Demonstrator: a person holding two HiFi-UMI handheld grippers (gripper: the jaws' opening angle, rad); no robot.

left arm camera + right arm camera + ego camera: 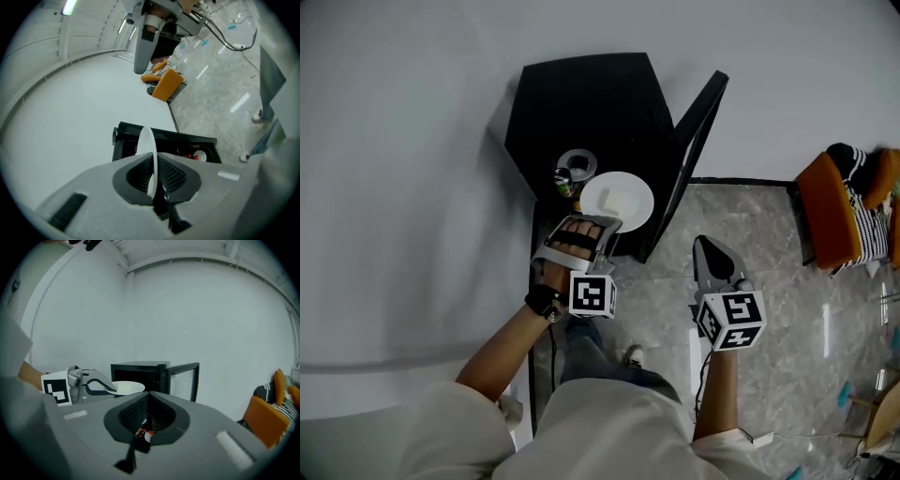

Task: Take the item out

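A black microwave stands in front of me with its door swung open to the right. My left gripper is shut on the rim of a white plate and holds it level just in front of the opening. A small pale piece lies on the plate. In the left gripper view the plate stands edge-on between the pads, with the microwave behind it. My right gripper hangs shut and empty to the right, below the door. From there I see the plate and the left gripper.
A can and a round metal object sit at the microwave's front left, beside the plate. An orange chair with striped cloth stands at the far right on the marble floor. A white wall fills the left.
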